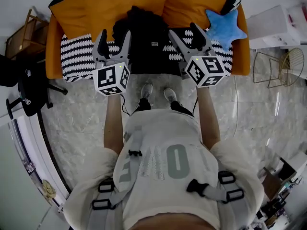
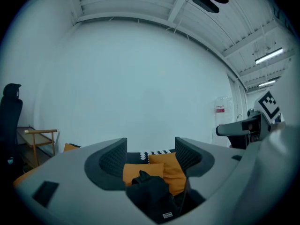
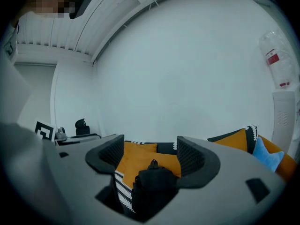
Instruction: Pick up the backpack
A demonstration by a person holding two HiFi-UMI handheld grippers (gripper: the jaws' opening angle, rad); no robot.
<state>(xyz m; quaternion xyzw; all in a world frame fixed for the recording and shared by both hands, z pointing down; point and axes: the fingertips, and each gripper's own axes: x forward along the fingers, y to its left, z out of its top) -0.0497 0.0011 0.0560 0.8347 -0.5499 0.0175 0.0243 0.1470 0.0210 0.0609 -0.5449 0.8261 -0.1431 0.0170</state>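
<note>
A black backpack (image 1: 148, 40) stands upright on an orange sofa (image 1: 242, 47), on a black-and-white striped blanket (image 1: 76, 56). In the head view my left gripper (image 1: 115, 35) hangs just left of the backpack and my right gripper (image 1: 184, 31) just right of it. Both are open with nothing between the pads. The left gripper view shows the backpack (image 2: 152, 193) low down beyond that gripper's spread jaws (image 2: 150, 156). In the right gripper view the backpack (image 3: 152, 184) likewise sits beyond the open right gripper (image 3: 151, 154), apart from its pads.
Orange cushions (image 1: 120, 8) lean behind the backpack, and a blue star cushion (image 1: 224, 27) lies at the sofa's right end. A black office chair (image 1: 24, 87) and a wooden side table (image 1: 24, 30) stand at left. A white cabinet (image 1: 276, 25) and a wire stool (image 1: 283, 63) stand at right.
</note>
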